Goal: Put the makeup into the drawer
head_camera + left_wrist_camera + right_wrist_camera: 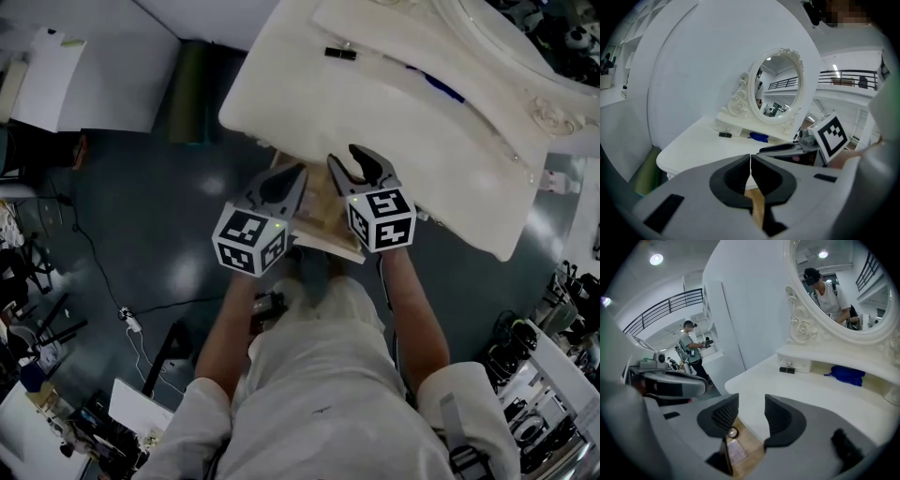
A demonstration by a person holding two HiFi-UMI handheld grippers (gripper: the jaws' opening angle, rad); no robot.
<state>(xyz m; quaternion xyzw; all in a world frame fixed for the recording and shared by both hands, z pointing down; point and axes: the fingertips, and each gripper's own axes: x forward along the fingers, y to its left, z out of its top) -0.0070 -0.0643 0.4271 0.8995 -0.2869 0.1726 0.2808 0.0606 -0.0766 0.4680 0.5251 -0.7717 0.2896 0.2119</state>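
Note:
The open drawer (320, 214) shows its wooden floor under the front edge of the white vanity table (394, 122). Both grippers hover over it, side by side. My left gripper (296, 174) (750, 161) is shut with nothing between its pads. My right gripper (344, 157) (751, 402) stands open and empty. Below the right jaws, in the drawer (749, 442), lie a small round makeup pot (733, 432) and a flat palette (737, 452). A black makeup stick (340, 53) (787, 370) and a blue item (844, 373) (759, 137) rest on the tabletop near the mirror base.
An ornate oval mirror (776, 86) stands at the back of the table. The person's legs and torso (328, 394) are directly behind the drawer. Cables and equipment lie on the dark floor (141, 281) to the left. Another person (691, 352) stands in the background.

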